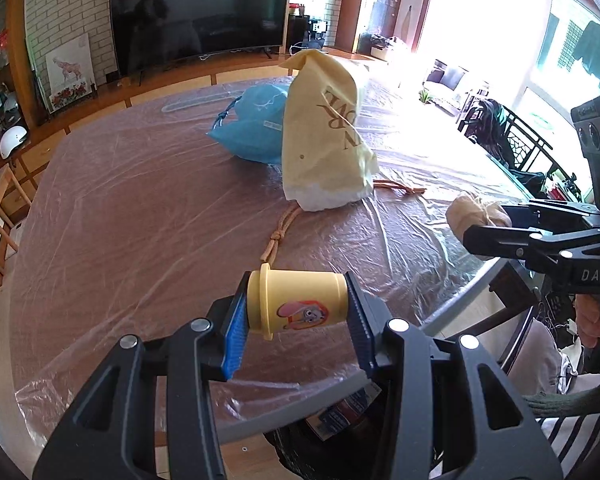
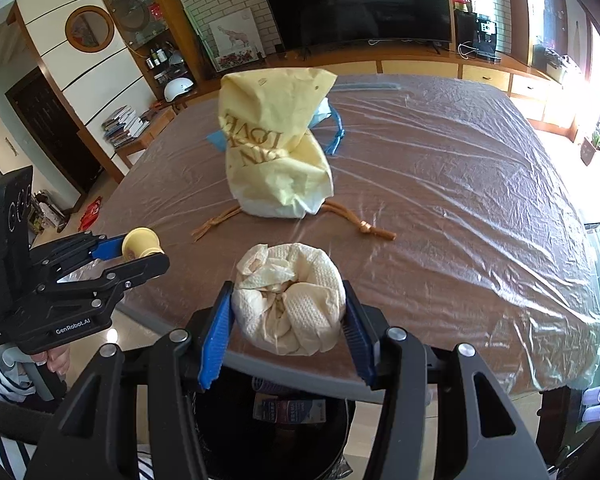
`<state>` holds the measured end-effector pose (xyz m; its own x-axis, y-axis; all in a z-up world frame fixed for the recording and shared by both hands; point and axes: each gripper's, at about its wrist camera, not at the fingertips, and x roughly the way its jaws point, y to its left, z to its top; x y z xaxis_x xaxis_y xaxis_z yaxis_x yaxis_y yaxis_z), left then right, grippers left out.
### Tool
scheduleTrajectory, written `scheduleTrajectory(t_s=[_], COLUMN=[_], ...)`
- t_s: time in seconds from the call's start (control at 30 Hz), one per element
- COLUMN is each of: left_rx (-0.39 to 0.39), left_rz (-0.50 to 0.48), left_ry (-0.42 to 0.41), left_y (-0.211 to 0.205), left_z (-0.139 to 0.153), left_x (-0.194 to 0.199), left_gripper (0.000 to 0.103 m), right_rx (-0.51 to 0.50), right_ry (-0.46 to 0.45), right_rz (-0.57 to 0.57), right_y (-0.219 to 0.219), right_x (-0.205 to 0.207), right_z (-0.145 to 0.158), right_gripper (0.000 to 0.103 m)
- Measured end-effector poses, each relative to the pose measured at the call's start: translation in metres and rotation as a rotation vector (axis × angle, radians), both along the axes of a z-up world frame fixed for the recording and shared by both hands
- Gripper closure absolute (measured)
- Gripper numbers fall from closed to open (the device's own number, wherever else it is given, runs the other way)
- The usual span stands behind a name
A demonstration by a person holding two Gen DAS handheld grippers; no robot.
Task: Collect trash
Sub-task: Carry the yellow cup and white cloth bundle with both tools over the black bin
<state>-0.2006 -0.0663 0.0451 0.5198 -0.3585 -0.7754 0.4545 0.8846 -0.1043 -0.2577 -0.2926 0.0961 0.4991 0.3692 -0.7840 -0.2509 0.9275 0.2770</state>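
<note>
Above the near edge of the worktop [image 2: 460,200], the left claw [image 1: 298,308] pinches a yellow cup [image 1: 296,300] lying sideways between its blue pads, and the right claw [image 2: 288,320] pinches a crumpled paper wad [image 2: 292,300]. Below that edge stands a dark bin [image 2: 236,432] holding a carton. Toward the worktop's middle sit a yellow drawstring bag [image 2: 276,148] and, behind it, a blue bag [image 1: 252,124].

The paper bag [image 2: 278,148] stands mid-bench [image 2: 460,184]. Behind it lies a plastic bag [image 1: 252,124]; 2 cords [image 2: 364,226] trail from its base, 1 left, 1 right. Before it, by the near edge, hang a cup [image 1: 298,304] left and a wad of paper [image 2: 290,300] right, above a bin [image 2: 268,432].
</note>
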Motion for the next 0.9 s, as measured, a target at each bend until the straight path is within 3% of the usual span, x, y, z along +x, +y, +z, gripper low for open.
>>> scheduleTrajectory(t_s=[0.9], left_rx=[0.011], left_rz=[-0.097], left_ry=[0.028], left_y=[-0.001], left_z=[0.000], left_x=[-0.066], left_gripper=[0.058], right_rx=[0.013], right_ry=[0.051], right_rz=[0.122], right_y=[0.013], right_x=[-0.055], right_z=[-0.006], right_gripper=[0.053])
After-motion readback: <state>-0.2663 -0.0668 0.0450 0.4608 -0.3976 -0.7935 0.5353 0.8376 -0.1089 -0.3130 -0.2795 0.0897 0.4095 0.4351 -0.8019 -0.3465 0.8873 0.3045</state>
